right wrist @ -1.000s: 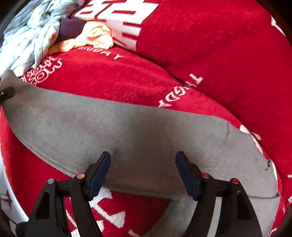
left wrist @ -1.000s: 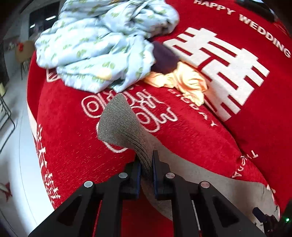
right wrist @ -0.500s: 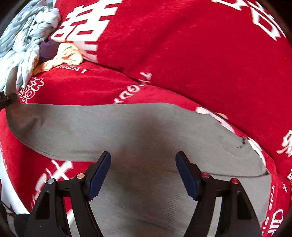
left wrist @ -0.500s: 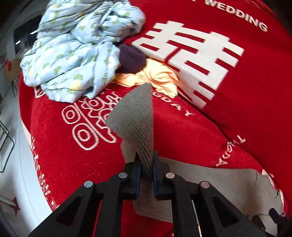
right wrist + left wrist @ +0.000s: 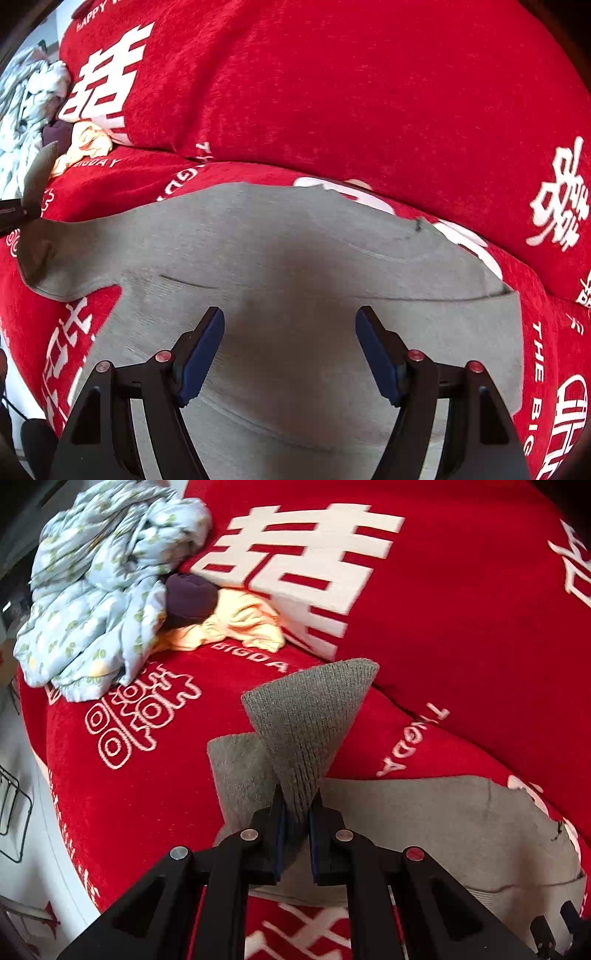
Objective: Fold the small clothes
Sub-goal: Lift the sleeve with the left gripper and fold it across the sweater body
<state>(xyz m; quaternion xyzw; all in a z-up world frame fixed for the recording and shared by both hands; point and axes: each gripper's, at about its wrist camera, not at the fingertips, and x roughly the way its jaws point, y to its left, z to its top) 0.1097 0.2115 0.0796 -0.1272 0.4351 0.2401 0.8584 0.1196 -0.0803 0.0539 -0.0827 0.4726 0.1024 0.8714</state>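
Observation:
A grey knit garment (image 5: 303, 258) lies spread over a red sofa seat. My left gripper (image 5: 295, 812) is shut on its ribbed cuff (image 5: 310, 716), which stands up between the pads as a fanned grey wedge. That sleeve end is lifted over the rest of the garment (image 5: 443, 830). In the right wrist view the left gripper's tip (image 5: 14, 214) shows at the far left edge, holding the raised cuff (image 5: 38, 173). My right gripper (image 5: 290, 350) hovers over the garment's middle, wide open, with nothing pinched between its blue pads (image 5: 201, 350).
A crumpled pale blue printed blanket (image 5: 107, 583), a dark purple item (image 5: 190, 598) and a yellow cloth (image 5: 240, 624) lie heaped at the sofa's left end. The red back cushion (image 5: 351, 92) rises behind. White floor (image 5: 22, 830) and a wire rack (image 5: 11, 812) lie beyond the sofa's left edge.
My left gripper carried the cuff rightward over the garment, folding the sleeve inward. My right gripper also slid right across the grey fabric, staying open.

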